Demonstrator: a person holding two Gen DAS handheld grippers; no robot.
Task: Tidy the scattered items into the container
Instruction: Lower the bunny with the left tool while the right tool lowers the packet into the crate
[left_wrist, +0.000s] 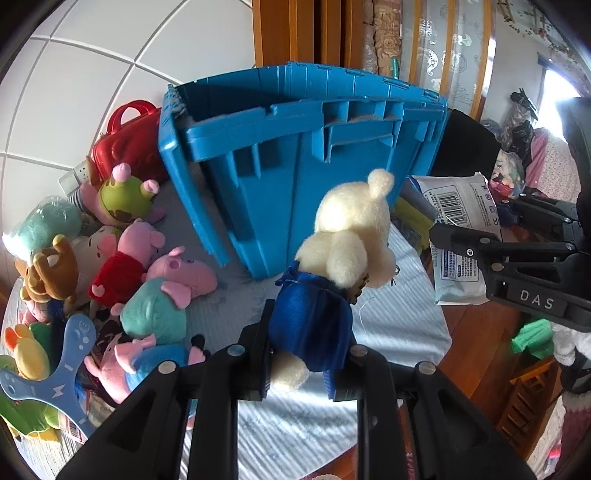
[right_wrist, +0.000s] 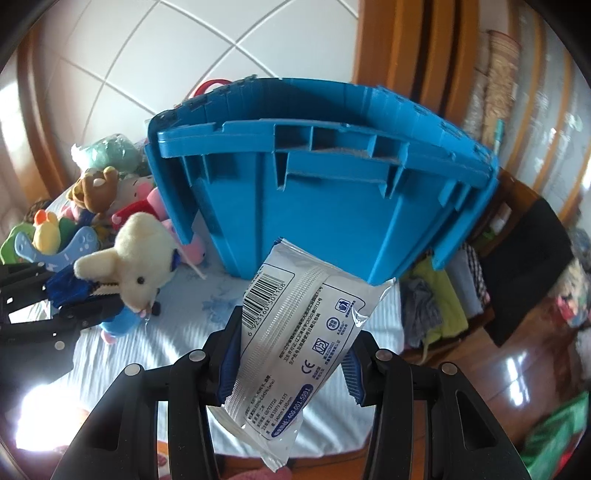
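Fingers (left_wrist: 260, 354) clamp plush mouse (left_wrist: 351, 236); right gripper (right_wrist: 291, 354) holds packet (right_wrist: 295, 325) (below crate rim (right_wrist: 314, 129)).

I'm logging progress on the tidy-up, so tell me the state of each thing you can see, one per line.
Left tongs: shut on the cream plush, held up.
Cream plush: gripped by its blue-dressed body, outside the crate.
Right tongs: shut on the wipes pack.
Wipes pack: sealed, held up before the crate.
Blue crate: upright, open on top, contents hidden.
Plush pile: lying beside the crate.
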